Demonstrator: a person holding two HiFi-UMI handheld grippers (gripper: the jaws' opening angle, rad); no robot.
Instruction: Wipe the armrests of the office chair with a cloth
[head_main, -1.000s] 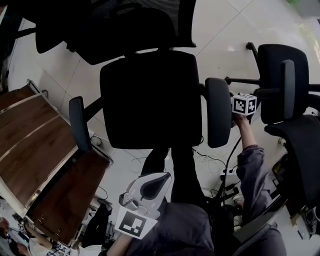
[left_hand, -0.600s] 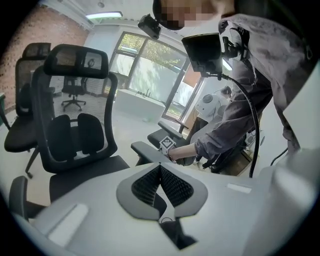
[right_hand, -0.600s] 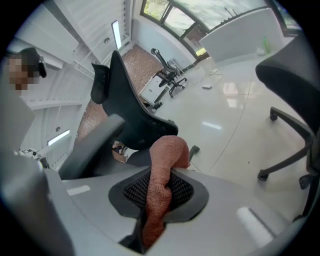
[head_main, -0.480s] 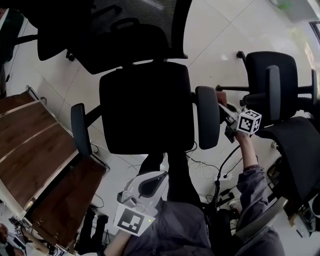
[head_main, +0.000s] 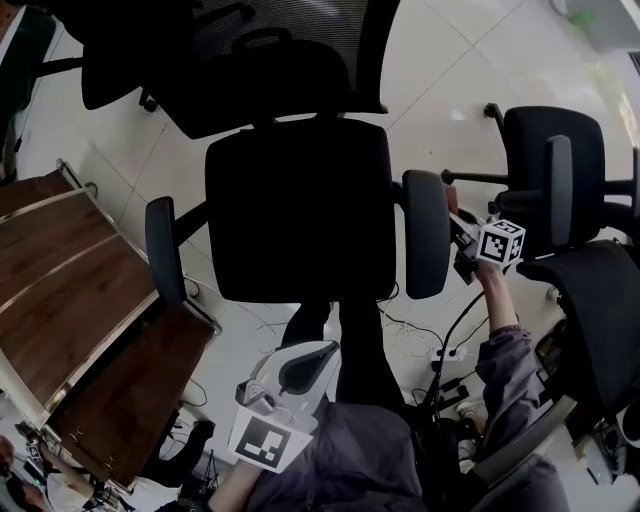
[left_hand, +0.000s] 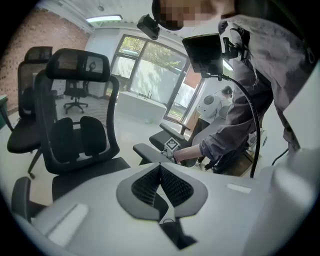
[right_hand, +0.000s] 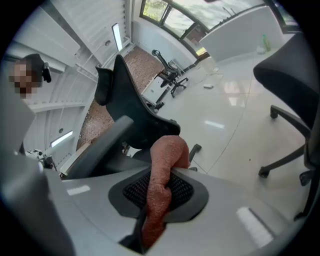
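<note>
Seen from above, a black office chair (head_main: 295, 210) fills the centre of the frame. Its right armrest (head_main: 427, 233), a long pad running top to bottom, sits right of the seat. The right gripper (head_main: 460, 232) is just beside the pad's outer edge, pointing up-left toward it. Its fingers (right_hand: 184, 191) pinch a reddish-brown cloth (right_hand: 162, 185), which runs lengthwise up the centre of the right gripper view and flops rightward at the top. The left gripper (left_hand: 160, 172) sits at bottom centre, apart from the chair, fingers pressed together on nothing. A wooden worktop (head_main: 70, 290) lies at left.
</note>
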